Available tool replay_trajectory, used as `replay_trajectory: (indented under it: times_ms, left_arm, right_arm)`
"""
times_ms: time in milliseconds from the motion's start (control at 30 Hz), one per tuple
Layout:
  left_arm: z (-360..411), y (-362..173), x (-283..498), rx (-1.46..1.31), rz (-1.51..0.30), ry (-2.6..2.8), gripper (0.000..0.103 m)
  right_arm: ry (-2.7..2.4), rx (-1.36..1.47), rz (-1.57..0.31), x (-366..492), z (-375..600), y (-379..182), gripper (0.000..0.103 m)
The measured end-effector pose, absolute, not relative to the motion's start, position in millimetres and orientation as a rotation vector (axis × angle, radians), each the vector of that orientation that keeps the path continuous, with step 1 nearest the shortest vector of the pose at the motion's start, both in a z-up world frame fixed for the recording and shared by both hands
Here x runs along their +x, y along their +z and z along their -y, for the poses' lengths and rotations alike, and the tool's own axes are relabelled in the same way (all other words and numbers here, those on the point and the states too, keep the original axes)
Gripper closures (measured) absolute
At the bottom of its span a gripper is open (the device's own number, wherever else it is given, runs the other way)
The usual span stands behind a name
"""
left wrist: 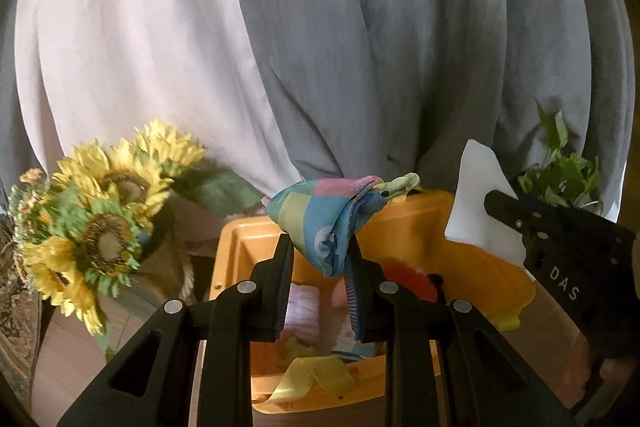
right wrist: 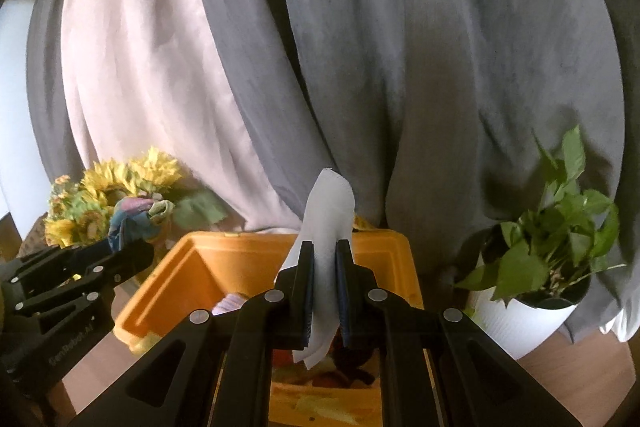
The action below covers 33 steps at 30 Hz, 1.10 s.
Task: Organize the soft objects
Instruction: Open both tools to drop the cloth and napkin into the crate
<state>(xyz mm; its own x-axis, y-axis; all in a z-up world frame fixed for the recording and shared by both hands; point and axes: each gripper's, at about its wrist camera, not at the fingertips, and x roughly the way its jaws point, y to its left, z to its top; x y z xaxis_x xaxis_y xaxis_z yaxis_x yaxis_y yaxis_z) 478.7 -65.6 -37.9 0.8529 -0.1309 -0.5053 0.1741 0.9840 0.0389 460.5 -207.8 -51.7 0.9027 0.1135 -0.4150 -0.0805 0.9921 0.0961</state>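
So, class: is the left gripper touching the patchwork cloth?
Touching. The left wrist view shows the left gripper with both fingers pinching the patchwork cloth above the bin.

Left gripper (left wrist: 320, 251), right gripper (right wrist: 323, 259): black angular linkages, silver rivets, white lettering.

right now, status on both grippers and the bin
Left gripper shut on scarf. Right gripper shut on white cloth. Both held over orange bin, soft items inside. Nothing in the way.

Dim, soft daylight glows through the pale curtain (left wrist: 132, 39); fisheye edges bend and darken, slightly blurred.
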Motion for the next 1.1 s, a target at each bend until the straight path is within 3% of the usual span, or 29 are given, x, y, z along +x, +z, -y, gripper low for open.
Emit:
replay_trajectory:
  times_ms: [300, 400, 467, 767, 1100]
  left_arm:
    - [70, -66, 504, 0.076, -0.609, -0.165, 0.074]
    - [71, -71, 509, 0.076, -0.626, -0.154, 0.055]
    - [69, -73, 509, 0.072, -0.628, -0.147, 0.054]
    - [64, -63, 484, 0.079, -0.594, -0.088, 0.036]
    - [47, -22, 416, 0.069, -0.472, 0.013, 0.006]
  right_arm:
    - [0.094, 0.079, -0.495, 484, 211, -72, 0.091]
    - [0.088, 0.084, -0.523, 492, 211, -79, 0.088]
    - [0.085, 0.081, -0.550, 497, 211, -83, 0.070]
    - [0.022, 0.079, -0.550, 484, 215, -83, 0.060]
    - [-0.014, 0.080, -0.483, 423, 206, -51, 0.040]
